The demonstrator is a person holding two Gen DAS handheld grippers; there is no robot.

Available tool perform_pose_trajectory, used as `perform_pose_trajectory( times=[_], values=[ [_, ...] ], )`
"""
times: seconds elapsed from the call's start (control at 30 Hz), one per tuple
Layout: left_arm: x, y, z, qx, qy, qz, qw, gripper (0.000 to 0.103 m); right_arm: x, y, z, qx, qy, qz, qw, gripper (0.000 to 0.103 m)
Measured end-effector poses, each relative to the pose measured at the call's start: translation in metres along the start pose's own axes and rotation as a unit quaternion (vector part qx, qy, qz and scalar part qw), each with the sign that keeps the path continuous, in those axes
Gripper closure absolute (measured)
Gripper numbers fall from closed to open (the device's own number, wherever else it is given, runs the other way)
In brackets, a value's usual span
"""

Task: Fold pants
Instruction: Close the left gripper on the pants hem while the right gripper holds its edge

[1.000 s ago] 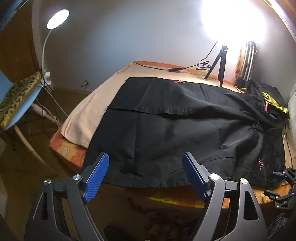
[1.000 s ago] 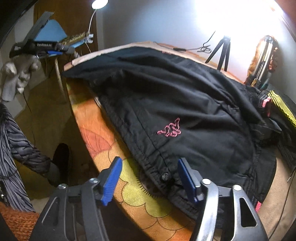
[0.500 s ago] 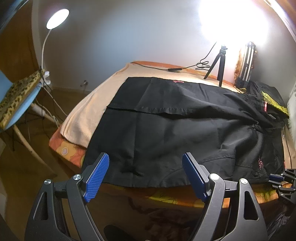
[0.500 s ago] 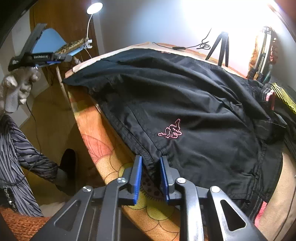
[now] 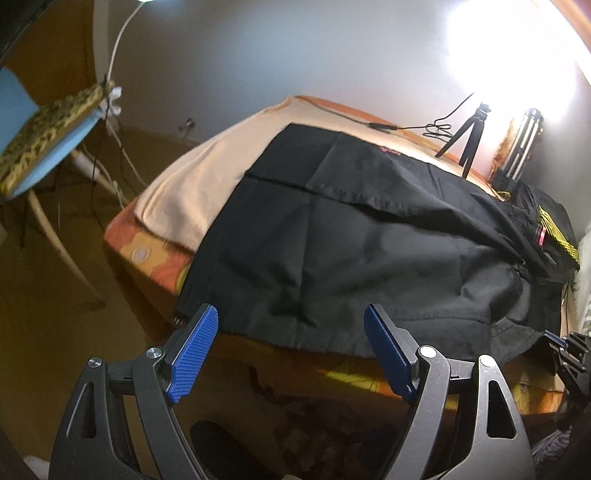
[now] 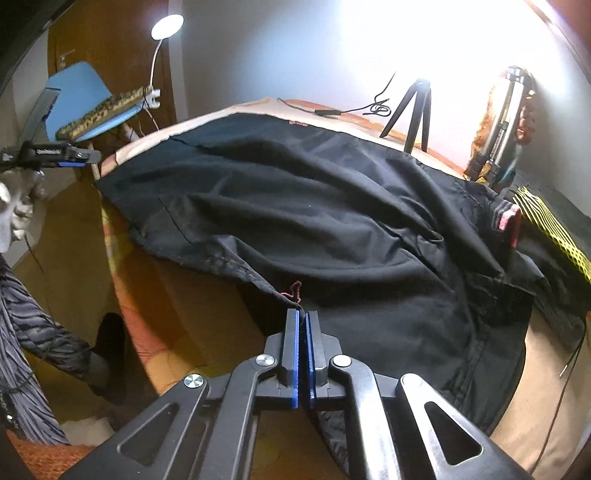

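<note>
Pants (image 5: 351, 236): black, spread across the bed, most of the cloth lying flat with soft creases; near hem hangs slightly over the front edge of the mattress. In the right wrist view the near edge by the small red logo (image 6: 294, 288) is pulled up into a peak.
Right gripper (image 6: 303, 317): blue pads pressed together, jaws having just closed, with a pinch of the black pants edge caught between them; cloth rises from the bed to the tips.
Left gripper (image 5: 291, 332): jaws standing wide apart, nothing between them; tips poised just in front of the near hem, not touching the cloth as far as this blurred view shows.
Bed (image 5: 162, 266): orange floral cover along the front edge.
Blanket (image 5: 207, 181): pale peach, under the pants, showing on the left side.
Small tripod (image 5: 467, 140): black, standing at the far side of the bed, cable trailing left of it.
Second garment (image 6: 546, 221): dark with yellow mesh, at the right end of the bed, just beside the pants.
Chair (image 5: 33, 147): blue seat with a patterned cushion, left of the bed.
Lamp (image 6: 167, 26): round head on a white gooseneck, lit, by the chair.
Person: striped sleeve (image 6: 40, 332) at the left edge of the right wrist view.
</note>
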State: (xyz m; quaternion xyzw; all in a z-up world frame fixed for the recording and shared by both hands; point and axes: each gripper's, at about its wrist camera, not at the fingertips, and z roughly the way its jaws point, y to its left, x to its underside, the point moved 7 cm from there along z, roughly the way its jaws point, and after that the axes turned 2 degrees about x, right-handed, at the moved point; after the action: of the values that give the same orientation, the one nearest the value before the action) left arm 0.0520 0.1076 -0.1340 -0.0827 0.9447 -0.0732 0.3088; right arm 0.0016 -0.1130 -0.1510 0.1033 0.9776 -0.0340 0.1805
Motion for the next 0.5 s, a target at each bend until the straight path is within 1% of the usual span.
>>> perform_pose_trajectory(
  times=[0.07, 0.17, 0.27, 0.37, 0.5],
  values=[
    [0.005, 0.005, 0.001, 0.003, 0.007, -0.009, 0.9999, 0.021, 0.0, -0.002, 0.005, 0.001, 0.004, -0.007, 1.0, 0.103],
    [0.012, 0.008, 0.005, 0.021, 0.024, -0.022, 0.9992, 0.021, -0.001, -0.006, 0.011, 0.001, 0.01, -0.007, 1.0, 0.103],
    [0.016, 0.014, 0.015, 0.021, 0.045, -0.039, 0.998, 0.021, 0.0, -0.006, 0.018, 0.011, 0.018, -0.016, 1.0, 0.103],
    [0.016, 0.032, 0.026, 0.019, 0.066, -0.08, 0.9944, 0.021, 0.001, -0.005, 0.023, 0.02, 0.024, -0.025, 0.999, 0.103],
    [0.013, 0.069, 0.037, 0.015, 0.082, -0.154, 0.9845, 0.021, 0.002, -0.005, 0.024, 0.021, 0.025, -0.026, 0.999, 0.103]
  ],
)
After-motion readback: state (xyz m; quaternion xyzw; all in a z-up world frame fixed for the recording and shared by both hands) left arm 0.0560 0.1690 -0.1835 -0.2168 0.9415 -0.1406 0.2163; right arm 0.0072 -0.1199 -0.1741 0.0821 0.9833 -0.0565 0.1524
